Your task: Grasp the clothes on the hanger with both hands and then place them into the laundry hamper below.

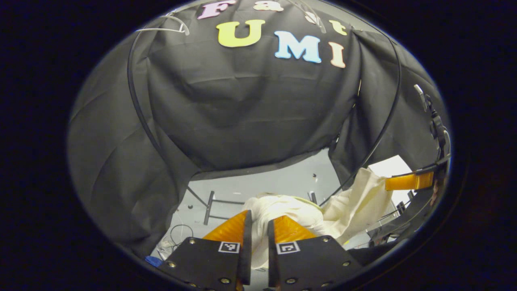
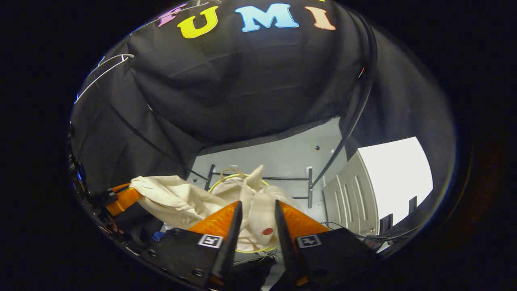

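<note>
A cream garment [image 1: 343, 206] is stretched between both grippers, low over the grey floor. My left gripper [image 1: 258, 220] is shut on one bunched end of it. In the left gripper view the other gripper's orange finger [image 1: 408, 181] pinches the far corner at the right. In the right gripper view my right gripper [image 2: 258, 218] is shut on a fold of the garment [image 2: 173, 198], which carries a small red dot. The left gripper's orange finger [image 2: 123, 200] holds the far end there. Beneath the cloth I see the hamper's thin yellow rim [image 2: 236, 176]. The bare white hanger [image 1: 165, 28] hangs high up.
The black cloth wall closes the back and both sides. Black rack bars [image 2: 282, 178] stand on the grey floor [image 2: 282, 155] behind the hamper. A white slatted panel [image 2: 355, 194] is at the right, and loose cables [image 1: 177, 232] lie on the floor at the left.
</note>
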`<state>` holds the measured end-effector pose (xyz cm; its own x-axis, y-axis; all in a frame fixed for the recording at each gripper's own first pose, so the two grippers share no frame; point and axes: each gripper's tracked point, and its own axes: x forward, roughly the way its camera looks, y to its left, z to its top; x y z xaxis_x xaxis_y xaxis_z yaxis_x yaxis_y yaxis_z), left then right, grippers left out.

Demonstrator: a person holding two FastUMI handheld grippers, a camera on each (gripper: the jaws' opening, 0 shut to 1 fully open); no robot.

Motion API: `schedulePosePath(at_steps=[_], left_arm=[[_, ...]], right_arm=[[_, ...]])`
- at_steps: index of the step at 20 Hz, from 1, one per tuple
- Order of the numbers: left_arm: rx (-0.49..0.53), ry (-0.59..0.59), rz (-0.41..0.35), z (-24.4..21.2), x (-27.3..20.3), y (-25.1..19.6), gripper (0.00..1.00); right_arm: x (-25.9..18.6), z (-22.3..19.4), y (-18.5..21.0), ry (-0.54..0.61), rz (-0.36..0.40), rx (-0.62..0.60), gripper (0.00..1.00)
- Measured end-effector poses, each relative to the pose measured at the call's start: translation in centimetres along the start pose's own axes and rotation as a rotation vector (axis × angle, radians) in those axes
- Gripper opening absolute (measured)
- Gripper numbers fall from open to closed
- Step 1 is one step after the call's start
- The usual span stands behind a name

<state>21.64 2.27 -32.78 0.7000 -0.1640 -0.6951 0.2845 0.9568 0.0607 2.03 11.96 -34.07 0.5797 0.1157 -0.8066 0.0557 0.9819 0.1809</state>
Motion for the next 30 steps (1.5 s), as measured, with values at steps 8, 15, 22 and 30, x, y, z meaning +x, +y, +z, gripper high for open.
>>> schedulePosePath(at_steps=[8, 15, 22, 30], left_arm=[[-0.042, 0.038, 0.144, -0.5, -4.2, 1.2, 0.97], [-0.089, -0.062, 0.226, 3.0, -10.8, -1.9, 0.96], [-0.008, -0.239, 0.294, 10.0, -16.9, -6.7, 0.96], [-0.129, -0.579, 0.289, 21.2, -28.0, -12.1, 0.96]], right_arm=[[-2.4, 2.8, -2.7, -0.084, 0.0, -0.071, 0.98], [-7.6, 7.5, -8.1, -0.316, -0.044, -0.068, 0.98], [-13.5, 12.3, -13.5, -0.524, -0.108, -0.073, 0.98], [-24.6, 19.1, -18.4, -0.845, -0.147, -0.083, 0.98]])
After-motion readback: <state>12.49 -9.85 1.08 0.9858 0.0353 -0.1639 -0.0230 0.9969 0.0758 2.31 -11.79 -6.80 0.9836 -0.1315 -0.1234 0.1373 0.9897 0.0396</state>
